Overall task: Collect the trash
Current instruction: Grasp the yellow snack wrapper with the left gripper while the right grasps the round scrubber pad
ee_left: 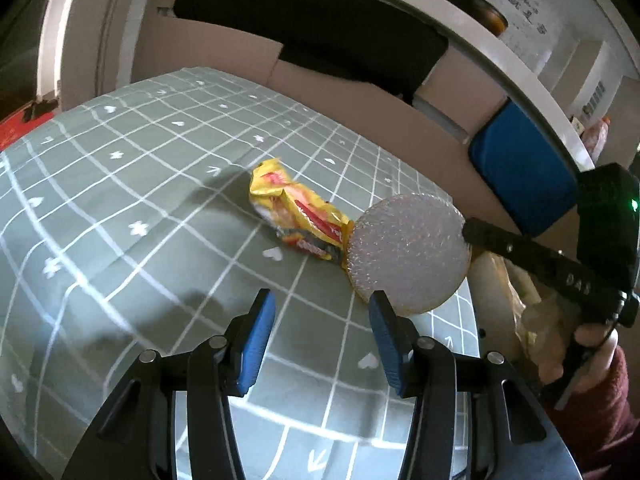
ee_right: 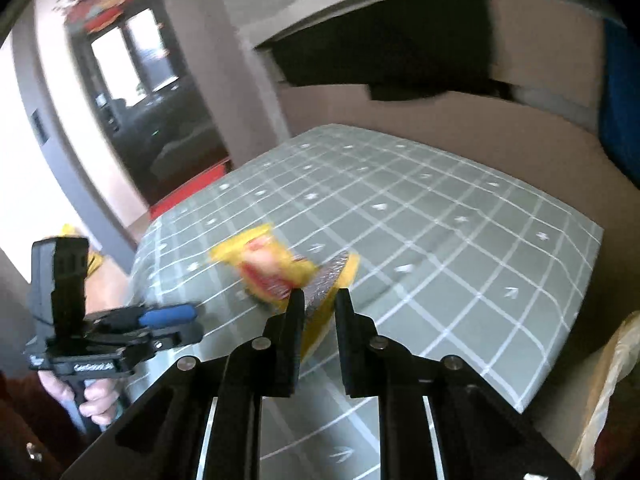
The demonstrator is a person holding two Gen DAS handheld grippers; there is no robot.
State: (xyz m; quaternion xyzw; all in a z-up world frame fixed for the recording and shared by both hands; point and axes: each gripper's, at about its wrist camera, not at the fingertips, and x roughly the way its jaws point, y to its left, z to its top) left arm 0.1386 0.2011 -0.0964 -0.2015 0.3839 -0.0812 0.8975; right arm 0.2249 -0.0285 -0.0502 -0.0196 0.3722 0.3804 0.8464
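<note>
A crumpled yellow and red snack wrapper [ee_left: 298, 216] lies on the grey-green grid tablecloth [ee_left: 120, 208]. My right gripper [ee_right: 319, 300] is shut on a round disc with a silver textured face and yellow back [ee_left: 408, 254], holding it on edge just right of the wrapper; the disc [ee_right: 324, 284] shows edge-on between the black fingers, and the wrapper [ee_right: 264, 264] is blurred behind it. My left gripper [ee_left: 322, 312] is open and empty, with blue pads, just above the cloth in front of the wrapper and disc. It also shows in the right wrist view [ee_right: 168, 316].
An open cardboard box [ee_left: 304, 40] with a dark inside stands behind the table. A blue object [ee_left: 524, 168] sits at the right by the box. A translucent plastic bag [ee_right: 608, 380] hangs off the table's right edge. A red item [ee_left: 20, 124] lies at far left.
</note>
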